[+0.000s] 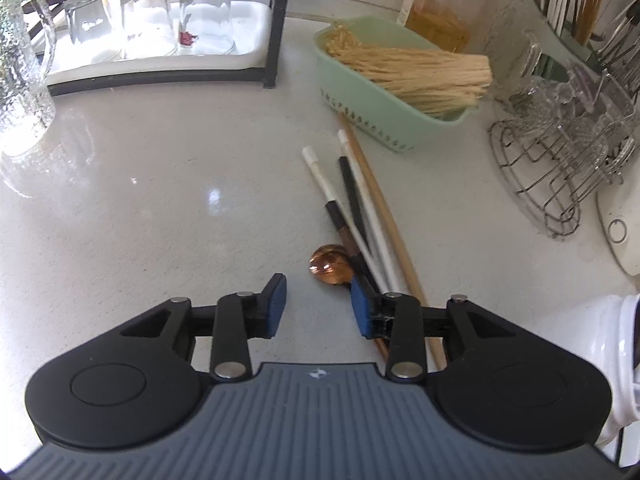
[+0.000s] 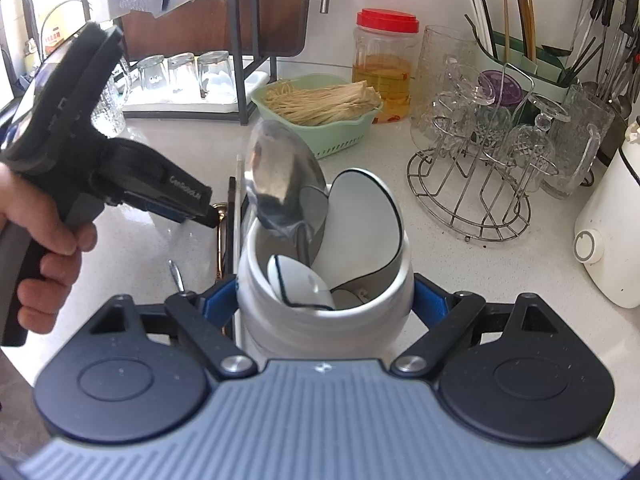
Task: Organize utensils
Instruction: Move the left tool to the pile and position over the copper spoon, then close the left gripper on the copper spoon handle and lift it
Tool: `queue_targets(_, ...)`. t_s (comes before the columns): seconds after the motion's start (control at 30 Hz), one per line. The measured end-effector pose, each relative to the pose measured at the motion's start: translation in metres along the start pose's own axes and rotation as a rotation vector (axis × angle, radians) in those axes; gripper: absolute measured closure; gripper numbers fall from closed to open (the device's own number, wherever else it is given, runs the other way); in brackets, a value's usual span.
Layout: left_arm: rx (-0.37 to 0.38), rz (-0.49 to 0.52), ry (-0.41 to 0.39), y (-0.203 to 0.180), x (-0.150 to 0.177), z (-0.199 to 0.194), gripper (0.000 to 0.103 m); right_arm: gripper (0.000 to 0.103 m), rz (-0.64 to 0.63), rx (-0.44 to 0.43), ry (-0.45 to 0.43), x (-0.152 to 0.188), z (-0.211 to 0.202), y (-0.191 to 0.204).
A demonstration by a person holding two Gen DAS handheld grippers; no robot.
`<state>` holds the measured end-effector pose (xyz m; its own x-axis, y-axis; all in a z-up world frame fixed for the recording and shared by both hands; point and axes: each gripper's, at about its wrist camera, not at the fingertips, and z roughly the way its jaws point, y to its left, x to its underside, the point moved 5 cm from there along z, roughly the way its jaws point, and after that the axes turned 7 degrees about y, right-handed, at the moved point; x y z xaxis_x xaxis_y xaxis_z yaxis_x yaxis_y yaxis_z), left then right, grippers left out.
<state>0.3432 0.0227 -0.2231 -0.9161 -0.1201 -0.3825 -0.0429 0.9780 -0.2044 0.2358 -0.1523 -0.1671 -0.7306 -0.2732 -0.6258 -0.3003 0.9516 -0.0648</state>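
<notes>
Fingers clamped on glossy white ceramic utensil crock

White jar, white ladle rimmed black, silver spoon; amber spoon; mint-green perforated basket; red-lidded container; pale speckled countertop.

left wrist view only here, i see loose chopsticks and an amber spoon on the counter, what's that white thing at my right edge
Observer: A white ceramic holder, clamped by the right gripper.
Operator: anything in it yet
Observer: Yes, a large metal spoon and two white ceramic spoons, one large and one small.
Operator: is my left gripper near it
Observer: The left gripper sits just left of the holder, over the chopsticks, jaws open, holding nothing.
</notes>
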Motion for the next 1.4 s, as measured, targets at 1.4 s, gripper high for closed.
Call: queue_targets(1.4, -0.051, 0.132, 0.02, -0.021, -0.012, 0.004, 0.07, 0.013, -0.01, -0.013, -0.017, -0.006, 0.0, -0.001)
